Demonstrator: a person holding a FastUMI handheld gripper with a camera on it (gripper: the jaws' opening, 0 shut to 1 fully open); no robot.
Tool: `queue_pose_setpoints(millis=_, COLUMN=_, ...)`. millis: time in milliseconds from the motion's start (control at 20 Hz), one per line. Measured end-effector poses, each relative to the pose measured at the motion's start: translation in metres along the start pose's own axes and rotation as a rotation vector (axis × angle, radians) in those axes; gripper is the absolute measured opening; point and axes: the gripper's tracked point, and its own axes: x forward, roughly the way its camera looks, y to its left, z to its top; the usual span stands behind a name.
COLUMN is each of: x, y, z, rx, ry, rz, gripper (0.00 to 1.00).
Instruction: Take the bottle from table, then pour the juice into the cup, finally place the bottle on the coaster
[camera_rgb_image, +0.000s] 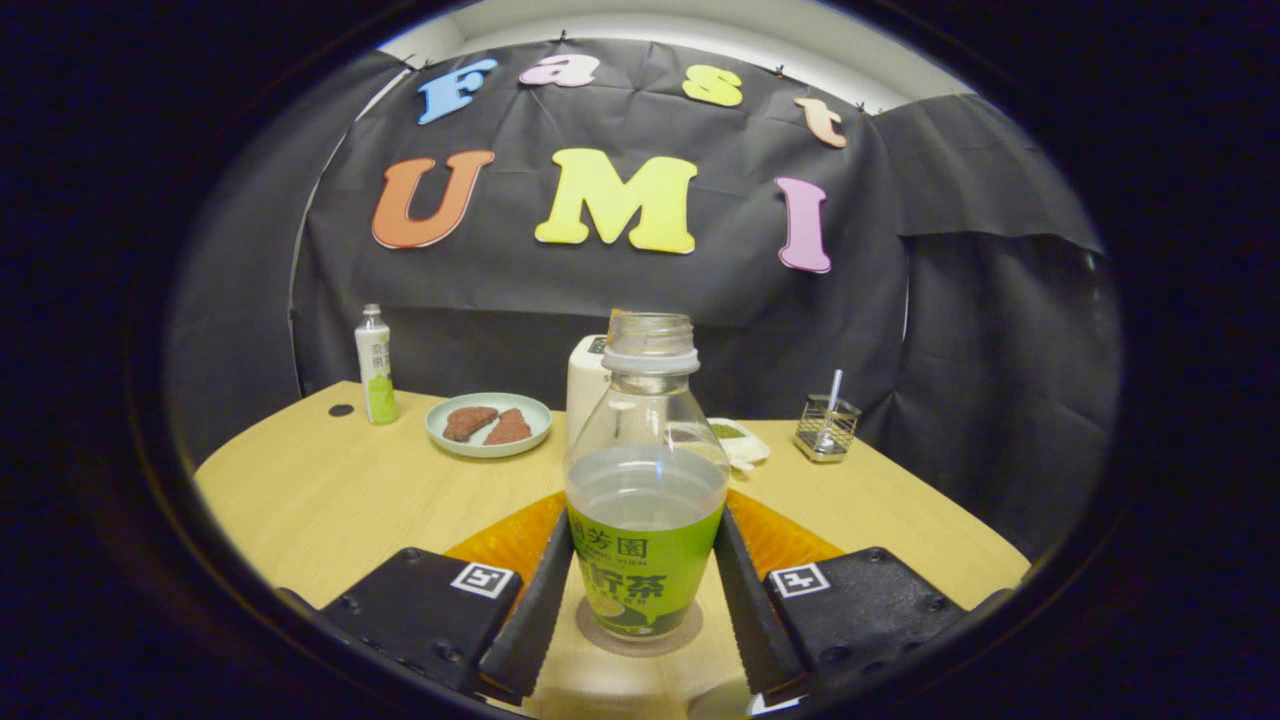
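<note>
A clear open-necked bottle (646, 480) with a green label stands upright between my fingers, about half full of pale liquid. Its base rests on a round brownish coaster (690, 630) on the wooden table (320, 500). My gripper (645, 560) is closed around the bottle's lower body, and both fingertips (552, 570) touch its sides at label height. An orange curved surface (505, 545) shows just behind the fingers on both sides of the bottle.
Beyond the bottle stand a white appliance (585, 385), a pale plate (488, 424) with two brown pieces, a small white-and-green bottle (375, 365), a white dish (738, 440) with something green, and a wire mesh holder (826, 427) with a straw. Black cloth walls close the back.
</note>
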Motion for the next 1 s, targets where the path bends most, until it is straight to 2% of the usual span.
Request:
queue_pose_setpoints(millis=100, x=0.006, y=0.002, z=-0.003, rx=0.013, ry=-0.031, rz=0.014, gripper=0.79)
queue_pose_setpoints(millis=250, x=0.013, y=-0.006, z=-0.022, rx=0.011, ry=0.004, rz=-0.02, gripper=0.79)
queue_pose_setpoints(millis=350, x=0.018, y=0.003, z=-0.031, rx=0.052, ry=0.009, rz=0.03, gripper=0.79)
queue_pose_setpoints(millis=550, x=0.02, y=-0.006, z=-0.043, rx=0.05, ry=0.041, rz=0.009, gripper=0.91)
queue_pose_setpoints(millis=600, x=0.019, y=-0.007, z=-0.043, rx=0.052, ry=0.043, rz=0.005, gripper=1.0)
queue_pose_setpoints(millis=800, x=0.009, y=-0.009, z=-0.031, rx=0.037, ry=0.022, rz=-0.009, gripper=1.0)
queue_pose_setpoints(millis=1000, x=-0.002, y=-0.005, z=-0.028, rx=0.064, ry=0.016, rz=0.012, gripper=1.0)
